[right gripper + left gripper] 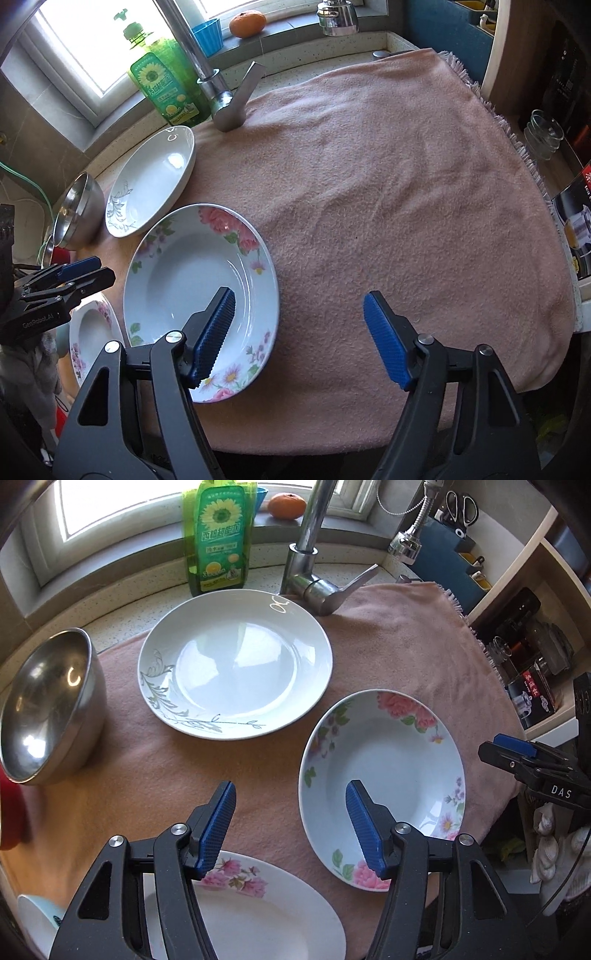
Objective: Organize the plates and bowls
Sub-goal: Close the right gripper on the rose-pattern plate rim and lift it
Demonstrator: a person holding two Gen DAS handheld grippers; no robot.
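Note:
On a pink towel [388, 646] lie a white plate with a grey leaf pattern [236, 664], a deep plate with pink flowers [384, 786] and a second flowered plate [258, 908] at the near edge. A steel bowl [48, 709] stands at the left, tilted. My left gripper [291, 827] is open and empty, above the towel between the two flowered plates. My right gripper [299, 332] is open and empty, its left finger over the deep flowered plate [199, 291]. The leaf plate [155, 181] and steel bowl [79, 214] lie further left in that view.
A faucet [310, 554] and a green dish-soap bottle [218, 539] stand behind the towel, an orange [286, 506] on the sill. Shelves with jars and boxes [532, 653] are on the right. A white cup [37, 915] sits at the near left.

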